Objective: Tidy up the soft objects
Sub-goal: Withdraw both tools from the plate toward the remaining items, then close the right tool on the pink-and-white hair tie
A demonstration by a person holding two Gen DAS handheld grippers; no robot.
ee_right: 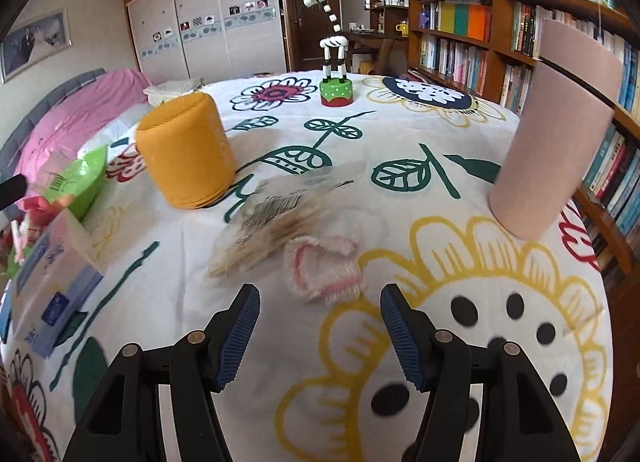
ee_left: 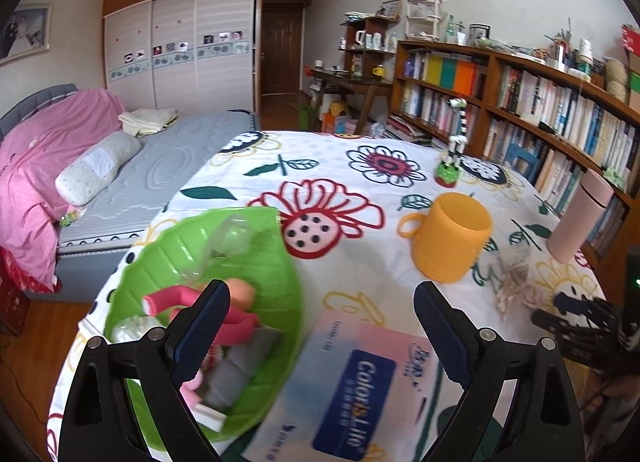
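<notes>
Right gripper (ee_right: pixel 320 326) spread, empty; fuzzy pink-white cloth (ee_right: pixel 324 268) just ahead, apart from fingertips.

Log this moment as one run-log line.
left gripper open over green bowl | right gripper open near pink sock

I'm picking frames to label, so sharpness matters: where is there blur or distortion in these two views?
Left wrist view: the tissue pack and green bowl are smeared, the bookshelf bows from fisheye. Right wrist view: the fuzzy pink sock and clear packet are soft, while the giraffe toy is sharp.
</notes>
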